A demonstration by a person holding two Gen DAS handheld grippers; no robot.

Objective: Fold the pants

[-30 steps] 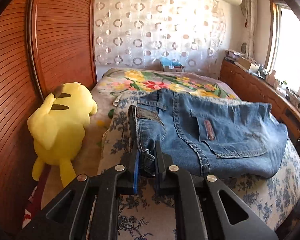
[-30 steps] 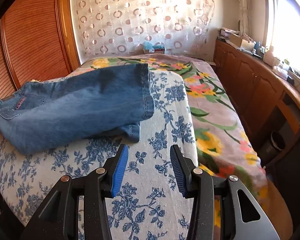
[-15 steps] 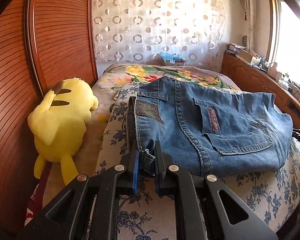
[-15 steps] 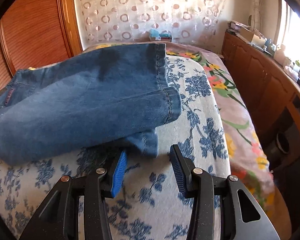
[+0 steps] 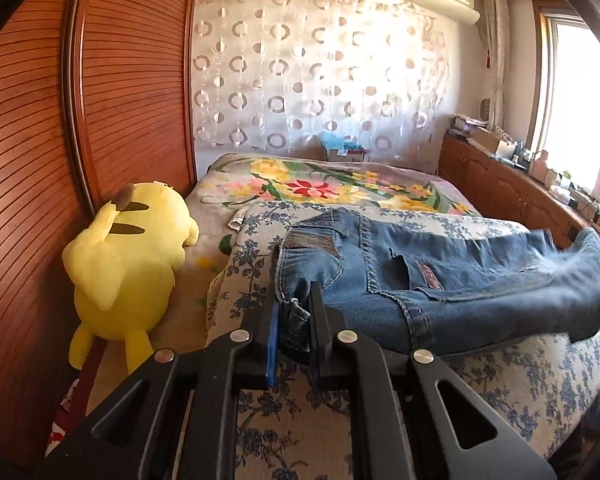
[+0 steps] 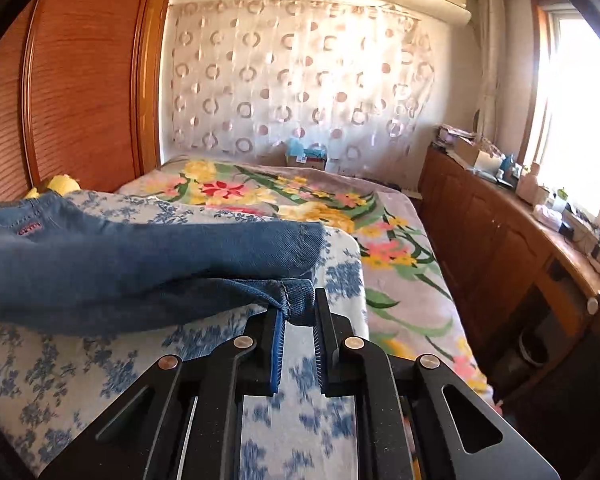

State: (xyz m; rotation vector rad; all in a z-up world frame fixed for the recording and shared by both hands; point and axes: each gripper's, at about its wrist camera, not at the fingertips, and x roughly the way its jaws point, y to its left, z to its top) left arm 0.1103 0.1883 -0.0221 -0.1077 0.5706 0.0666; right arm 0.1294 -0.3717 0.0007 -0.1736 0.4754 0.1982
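Blue jeans [image 5: 440, 280] lie folded lengthwise across a blue-flowered sheet [image 5: 300, 412] on the bed. My left gripper [image 5: 294, 320] is shut on the waistband corner near a belt loop. In the right wrist view the legs [image 6: 140, 264] stretch off to the left, and my right gripper [image 6: 298, 312] is shut on the hem of the lower leg. The jeans sag between the two grips, slightly lifted off the sheet.
A yellow plush toy [image 5: 128, 272] sits against the wooden wardrobe [image 5: 40, 160] on the left. A flowered blanket [image 6: 340, 208] covers the far bed. A wooden cabinet [image 6: 520, 248] with clutter runs along the right under the window.
My right gripper moved forward to the leg hem and closed on it. Both ends of the jeans have risen a little; the left gripper kept its hold on the waistband.
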